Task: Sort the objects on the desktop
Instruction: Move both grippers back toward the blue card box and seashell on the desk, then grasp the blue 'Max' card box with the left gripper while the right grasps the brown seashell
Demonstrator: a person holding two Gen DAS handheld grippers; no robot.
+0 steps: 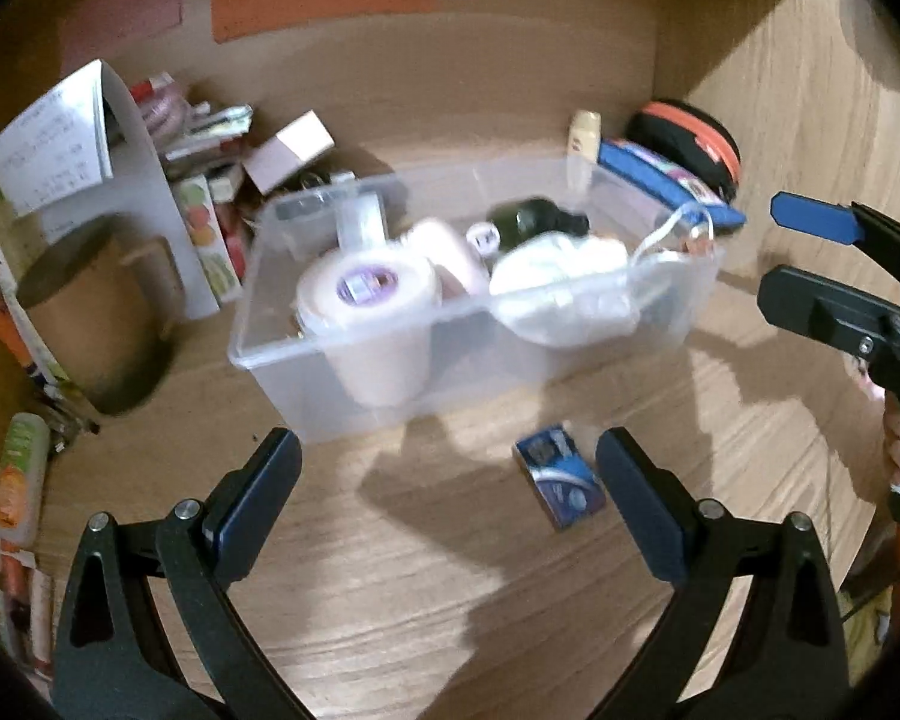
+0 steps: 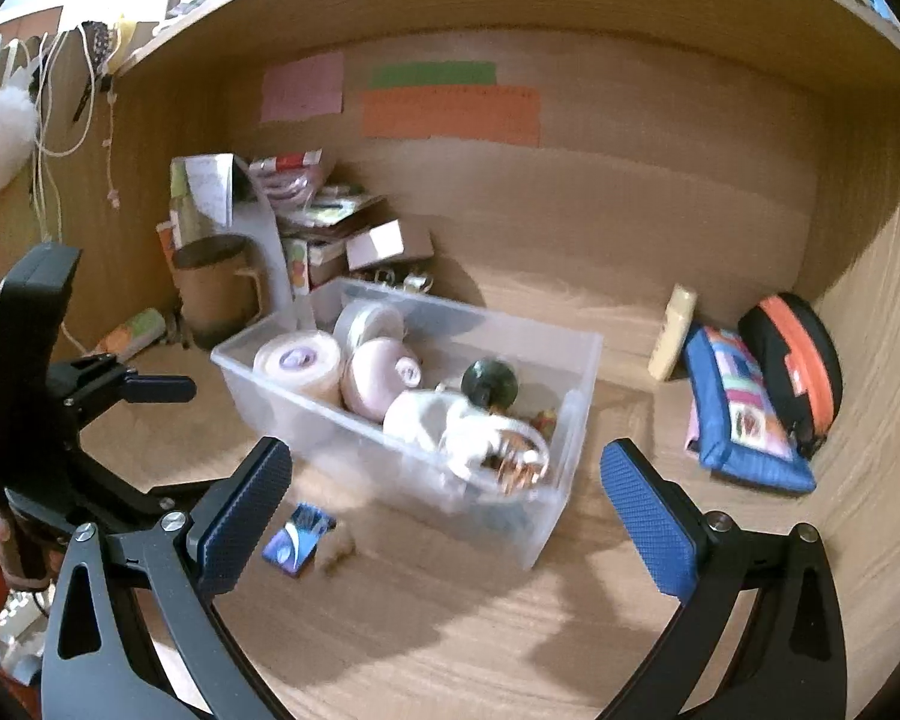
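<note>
A clear plastic bin (image 1: 306, 384) (image 2: 576, 360) stands on the wooden desk, holding tape rolls (image 1: 369, 288) (image 2: 299, 360), a dark green bottle (image 1: 534, 219) (image 2: 489, 383) and a white bundle (image 1: 564, 282) (image 2: 444, 426). A small blue packet (image 1: 561, 477) (image 2: 299, 537) lies flat on the desk just in front of the bin. My left gripper (image 1: 447, 498) is open and empty above the desk, the packet near its right finger. My right gripper (image 2: 444, 516) is open and empty over the bin's near corner; it also shows in the left wrist view (image 1: 810, 252).
A brown mug (image 1: 99, 312) (image 2: 216, 294), boxes and papers (image 1: 210, 180) (image 2: 330, 228) crowd the back left corner. A cream bottle (image 1: 583, 147) (image 2: 672, 333), a blue patchwork pouch (image 1: 666, 180) (image 2: 744, 414) and a black-and-orange case (image 1: 690, 141) (image 2: 801, 369) lie at the right. An orange tube (image 1: 21, 474) lies left.
</note>
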